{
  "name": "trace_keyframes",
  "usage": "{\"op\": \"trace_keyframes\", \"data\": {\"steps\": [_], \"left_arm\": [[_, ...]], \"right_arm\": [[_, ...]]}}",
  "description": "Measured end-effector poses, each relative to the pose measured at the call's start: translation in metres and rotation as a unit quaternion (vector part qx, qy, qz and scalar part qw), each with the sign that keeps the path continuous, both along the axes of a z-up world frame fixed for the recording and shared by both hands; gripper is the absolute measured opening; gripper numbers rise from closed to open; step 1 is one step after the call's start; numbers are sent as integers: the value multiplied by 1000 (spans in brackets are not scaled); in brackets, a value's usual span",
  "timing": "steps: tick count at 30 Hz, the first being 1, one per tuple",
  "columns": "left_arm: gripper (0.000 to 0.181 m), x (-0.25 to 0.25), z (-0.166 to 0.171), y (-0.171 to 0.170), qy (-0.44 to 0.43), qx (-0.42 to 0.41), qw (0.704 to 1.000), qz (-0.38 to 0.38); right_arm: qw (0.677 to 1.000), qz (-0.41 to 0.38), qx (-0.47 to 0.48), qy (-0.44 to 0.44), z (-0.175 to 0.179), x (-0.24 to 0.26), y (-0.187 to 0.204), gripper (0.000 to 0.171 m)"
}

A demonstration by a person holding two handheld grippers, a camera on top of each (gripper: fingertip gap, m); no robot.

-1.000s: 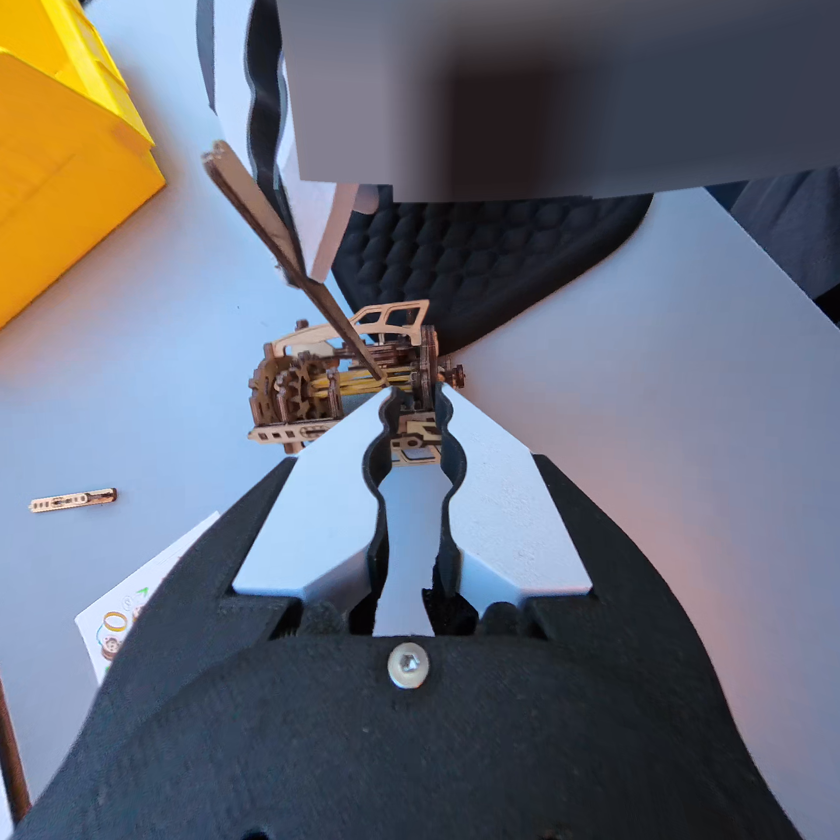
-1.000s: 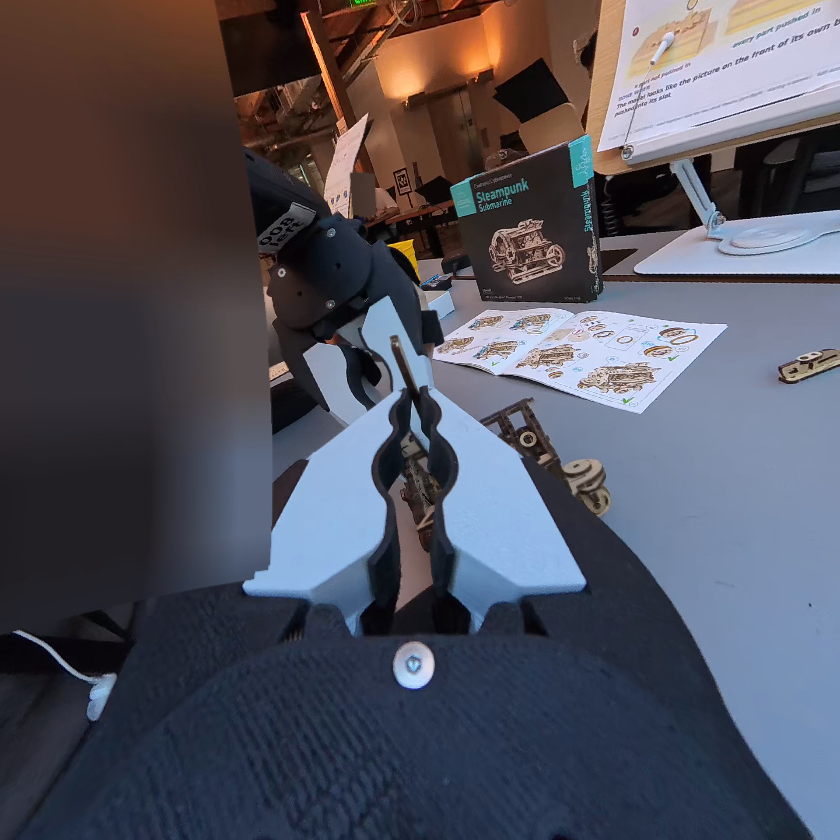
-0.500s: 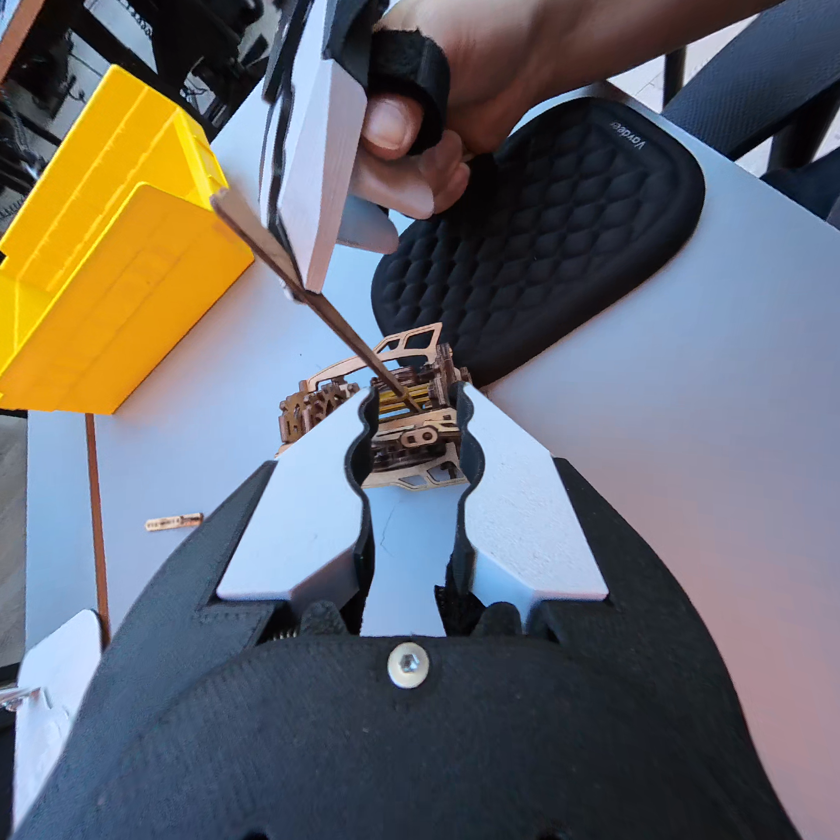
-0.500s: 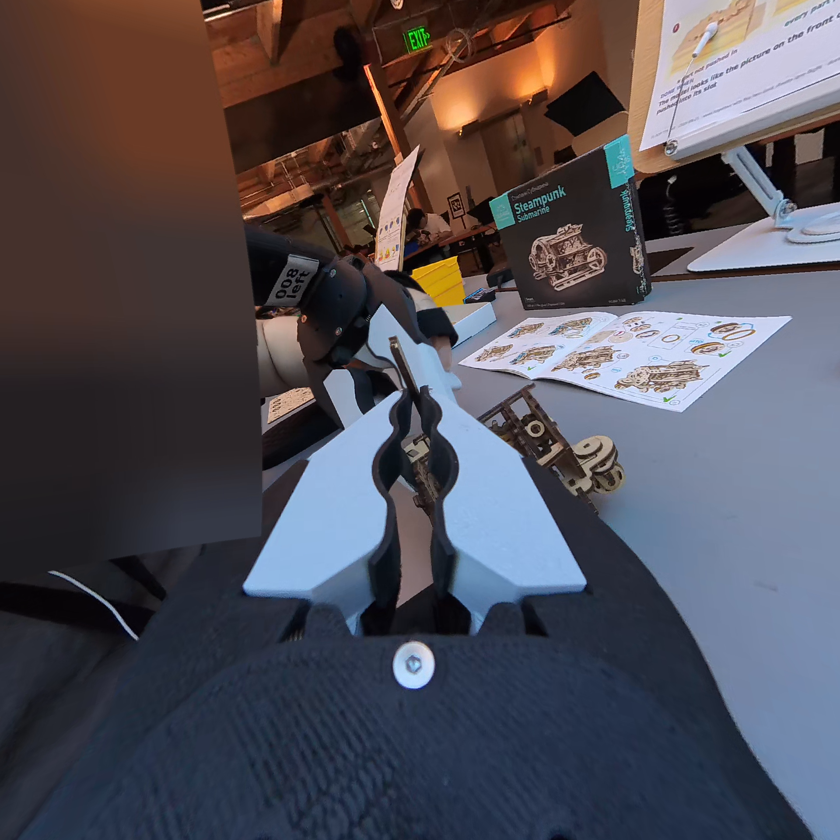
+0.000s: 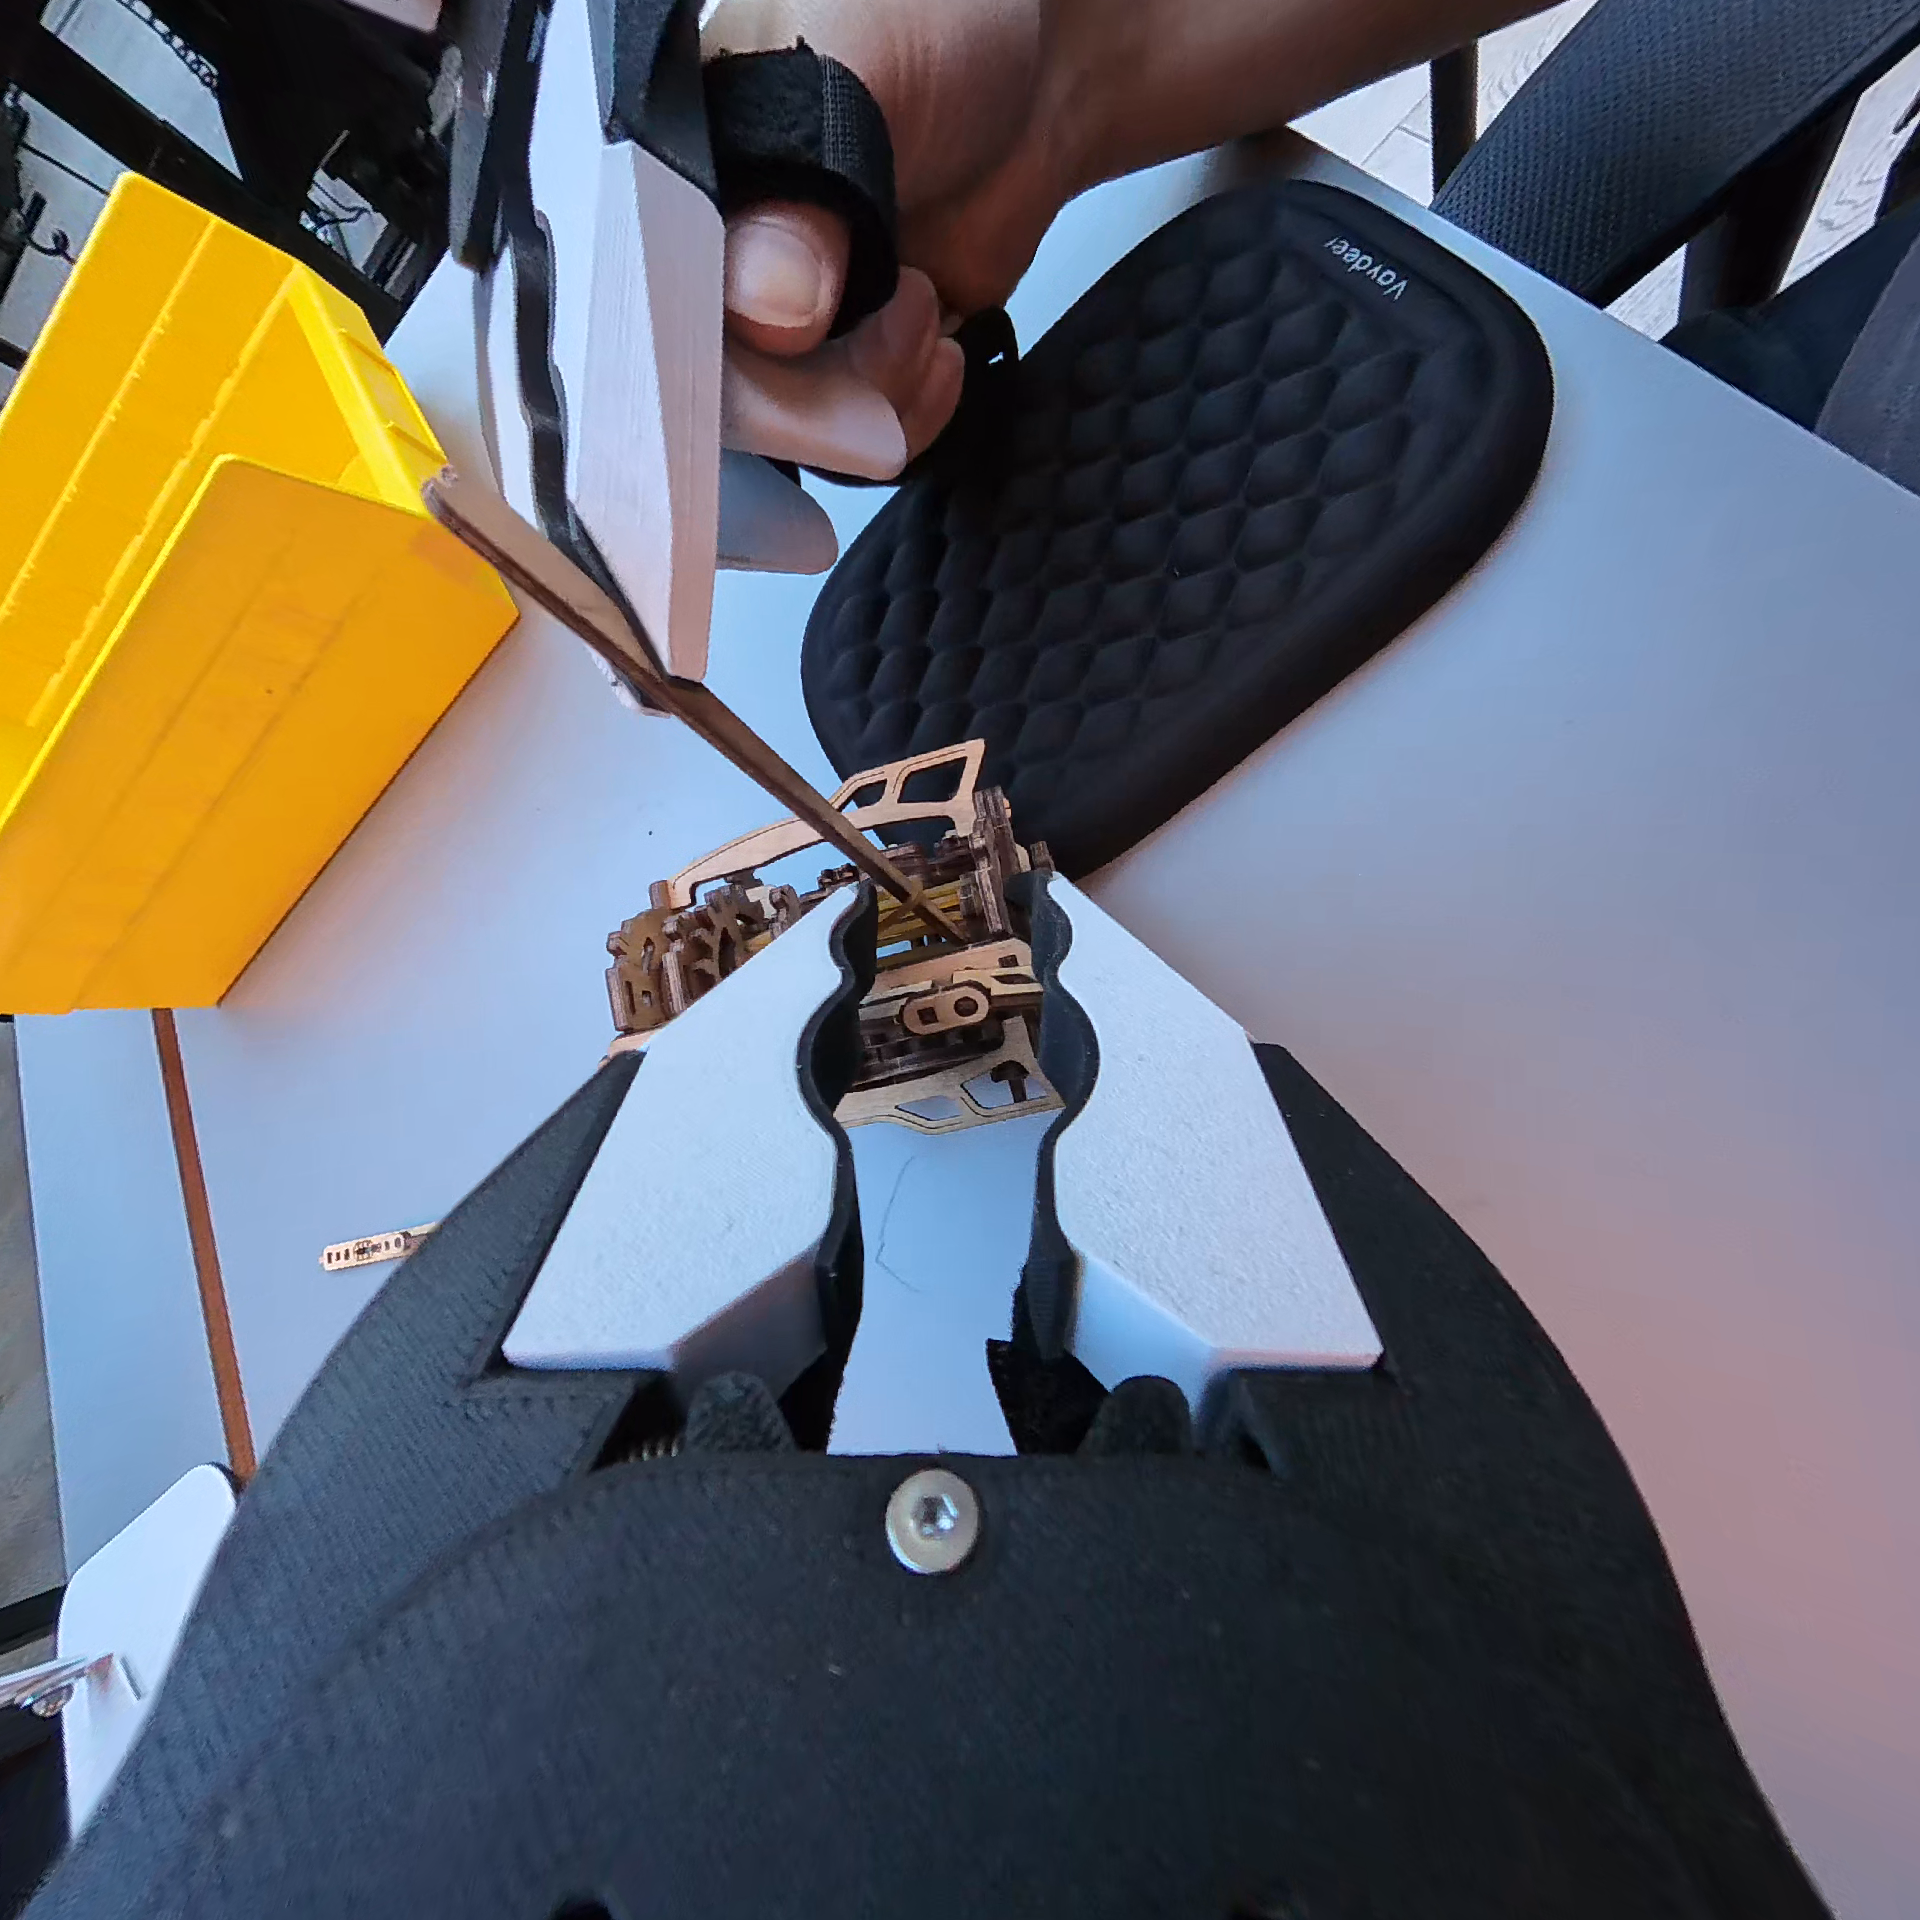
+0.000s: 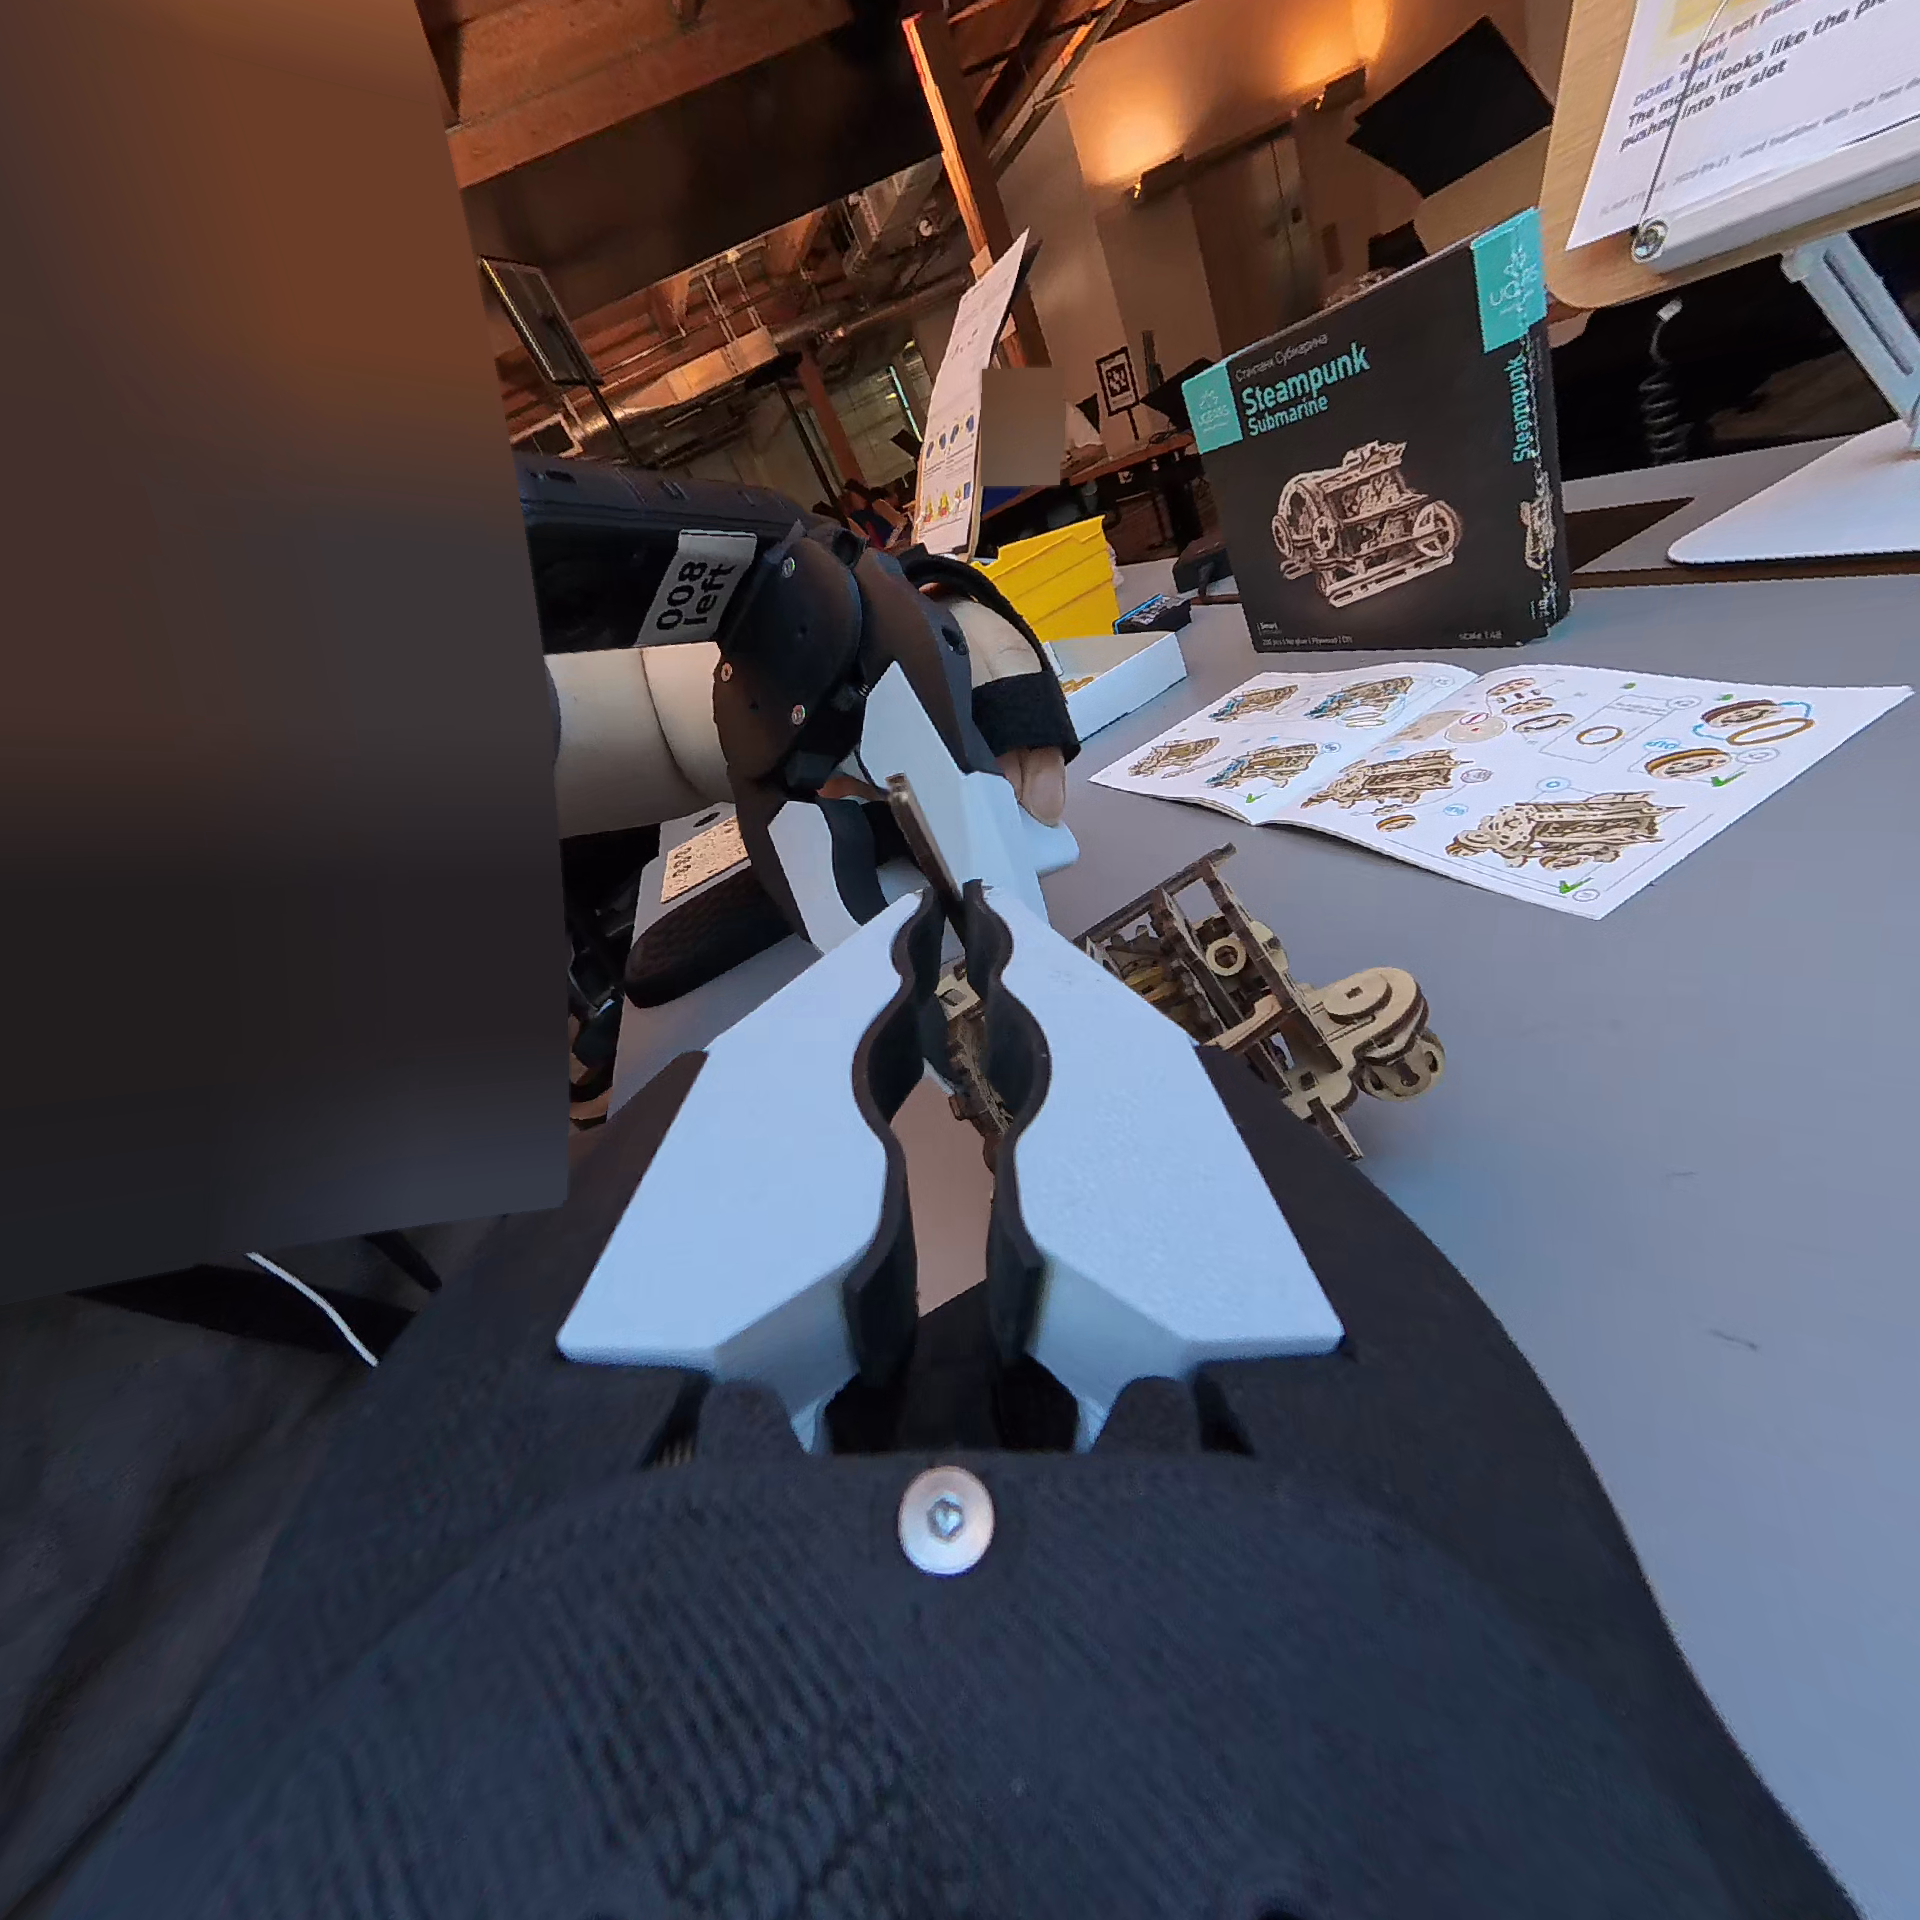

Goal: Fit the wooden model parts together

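A partly built wooden model (image 5: pixel 935 997) with gears and a thin side frame sits on the grey table (image 5: pixel 1455 1039). My left gripper (image 5: pixel 951 899) has its jaws on either side of the model's near end, pads against its sides. My right gripper (image 5: pixel 665 655), held by a hand, comes in from the upper left and is shut on a thin wooden stick (image 5: pixel 748 758). The stick's point rests in the top of the model. In the right wrist view the stick (image 6: pixel 920 831) pokes up between my right gripper's fingertips (image 6: pixel 951 899), and the model (image 6: pixel 1247 997) lies just right of them.
A yellow bin (image 5: pixel 208 644) stands at the left and a black padded mat (image 5: pixel 1195 499) lies behind the model. A small loose wooden strip (image 5: pixel 374 1247) lies at the left. A black kit box (image 6: pixel 1382 488), an open instruction booklet (image 6: pixel 1507 769) and a white stand (image 6: pixel 1818 499) are at the far right. The tips of one gripper are about 6 centimeters away from the tips of the other.
My left gripper's jaws have widened from a narrow part to the model's wider end, and the model has turned. The right gripper still holds the stick in the model's top.
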State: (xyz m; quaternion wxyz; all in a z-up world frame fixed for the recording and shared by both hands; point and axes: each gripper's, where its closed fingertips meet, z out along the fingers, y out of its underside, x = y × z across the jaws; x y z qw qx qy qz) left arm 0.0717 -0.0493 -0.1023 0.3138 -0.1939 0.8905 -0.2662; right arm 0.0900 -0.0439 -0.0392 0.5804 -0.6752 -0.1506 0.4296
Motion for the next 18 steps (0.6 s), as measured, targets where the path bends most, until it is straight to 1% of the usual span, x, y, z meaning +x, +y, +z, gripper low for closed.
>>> {"op": "trace_keyframes", "data": {"steps": [7, 13, 18], "left_arm": [[26, -2, -2, 0, 22, -25, 999, 10], [27, -4, -4, 0, 53, -32, 998, 5], [26, -5, -5, 0, 69, -23, 997, -7]], "right_arm": [[1000, 6, 0, 20, 0, 2, 0, 1], [1000, 23, 17, -1, 6, -3, 0, 2], [998, 53, 20, -25, 8, -11, 1, 1]]}}
